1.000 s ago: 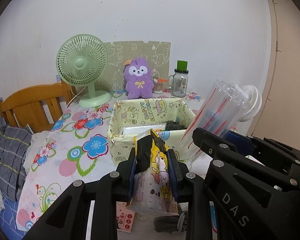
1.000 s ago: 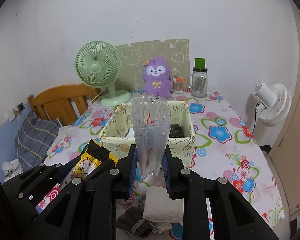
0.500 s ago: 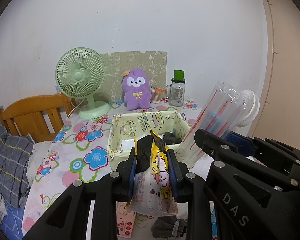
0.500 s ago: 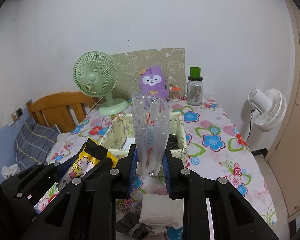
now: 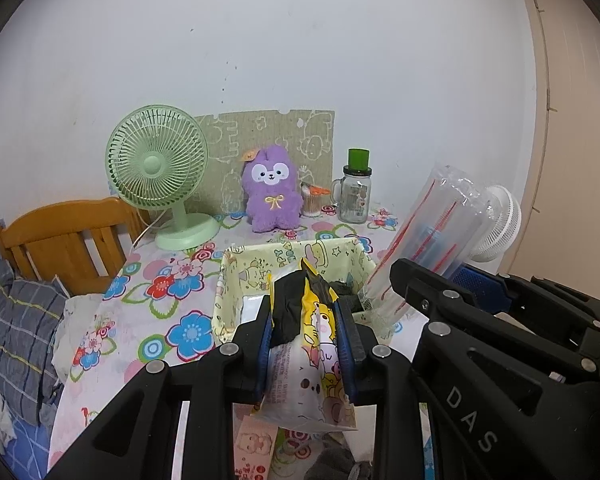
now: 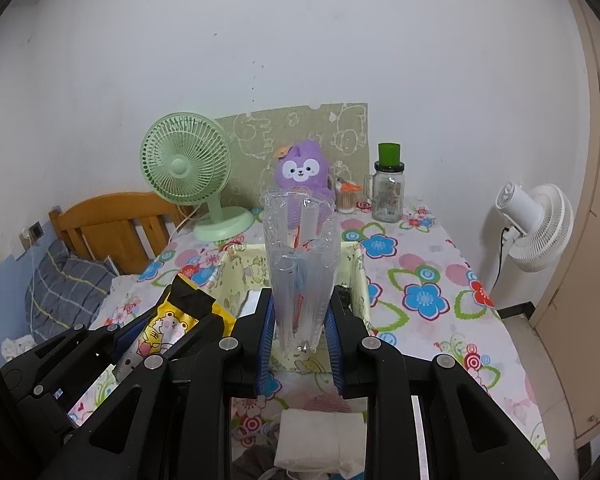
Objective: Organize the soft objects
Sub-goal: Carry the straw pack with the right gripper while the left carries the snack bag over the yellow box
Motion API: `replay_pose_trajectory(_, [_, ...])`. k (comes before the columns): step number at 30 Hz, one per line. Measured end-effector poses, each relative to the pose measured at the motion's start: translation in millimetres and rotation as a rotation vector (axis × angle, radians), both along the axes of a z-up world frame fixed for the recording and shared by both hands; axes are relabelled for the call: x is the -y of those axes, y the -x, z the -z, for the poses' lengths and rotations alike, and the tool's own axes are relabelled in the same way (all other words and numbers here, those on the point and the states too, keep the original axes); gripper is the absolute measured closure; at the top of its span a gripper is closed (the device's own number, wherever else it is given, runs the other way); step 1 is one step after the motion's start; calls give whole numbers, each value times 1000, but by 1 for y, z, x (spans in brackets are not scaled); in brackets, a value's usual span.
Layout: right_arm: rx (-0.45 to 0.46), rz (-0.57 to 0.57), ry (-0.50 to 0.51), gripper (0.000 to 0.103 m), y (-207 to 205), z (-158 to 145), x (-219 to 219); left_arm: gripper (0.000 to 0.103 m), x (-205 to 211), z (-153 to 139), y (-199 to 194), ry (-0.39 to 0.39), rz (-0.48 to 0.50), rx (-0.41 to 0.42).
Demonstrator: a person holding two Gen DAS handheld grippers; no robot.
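Note:
My left gripper is shut on a yellow and black cartoon snack packet, held up above the table in front of the pale yellow fabric basket. My right gripper is shut on a clear plastic bag of straws, held upright before the same basket. Each view shows the other gripper beside it: the straw bag at the right, the packet at the left. The basket holds a white packet and something dark.
A green fan, a purple plush and a green-lidded jar stand at the back of the flowered table. A white folded cloth and a grey item lie below my grippers. A white fan stands off the right.
Both grippers have risen and drawn back from the basket with their packets still held; the basket and back objects now sit lower and farther off.

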State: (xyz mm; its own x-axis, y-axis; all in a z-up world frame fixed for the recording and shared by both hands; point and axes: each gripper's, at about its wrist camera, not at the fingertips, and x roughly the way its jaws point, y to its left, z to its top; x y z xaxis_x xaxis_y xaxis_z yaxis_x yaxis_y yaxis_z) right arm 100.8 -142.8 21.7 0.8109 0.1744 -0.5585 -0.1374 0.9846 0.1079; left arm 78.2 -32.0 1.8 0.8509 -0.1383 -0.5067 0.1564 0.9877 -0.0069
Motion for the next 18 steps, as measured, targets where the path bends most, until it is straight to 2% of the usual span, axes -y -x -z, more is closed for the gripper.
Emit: replay_pose_trajectory(18, [5,1,0,75,-23,-2,-1,75,2,-3,-20,-9,-6,7])
